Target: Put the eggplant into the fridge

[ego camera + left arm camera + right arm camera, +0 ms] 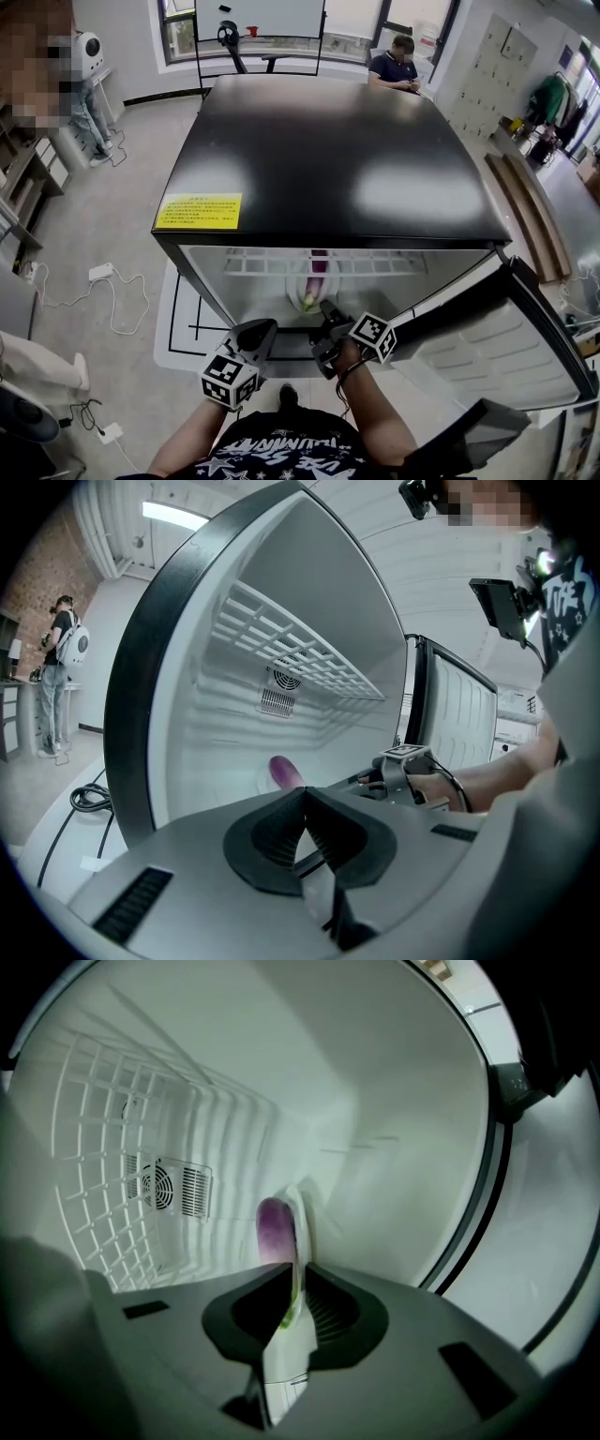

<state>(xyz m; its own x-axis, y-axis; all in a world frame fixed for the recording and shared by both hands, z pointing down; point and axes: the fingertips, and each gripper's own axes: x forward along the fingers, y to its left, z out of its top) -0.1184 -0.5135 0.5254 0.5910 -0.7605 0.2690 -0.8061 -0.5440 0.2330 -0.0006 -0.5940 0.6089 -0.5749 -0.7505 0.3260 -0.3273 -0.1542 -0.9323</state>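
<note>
Though its yellow label (198,211) is illegible, the fridge (328,150) holds the eggplant (275,1230).

The head view looks steeply down from above the fridge (328,159) top into its open front. The left gripper view sits just outside, facing in from the side. The right gripper view peers in close. All three share the eggplant (317,270) (284,771) (276,1230).

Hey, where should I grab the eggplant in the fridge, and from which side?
Probably take the green stem end, coming straight in through the open front of the fridge. The eggplant lies lengthwise, purple tip toward the back, so that end is nearest. The right gripper is shut on the white dish carrying it instead.
</note>
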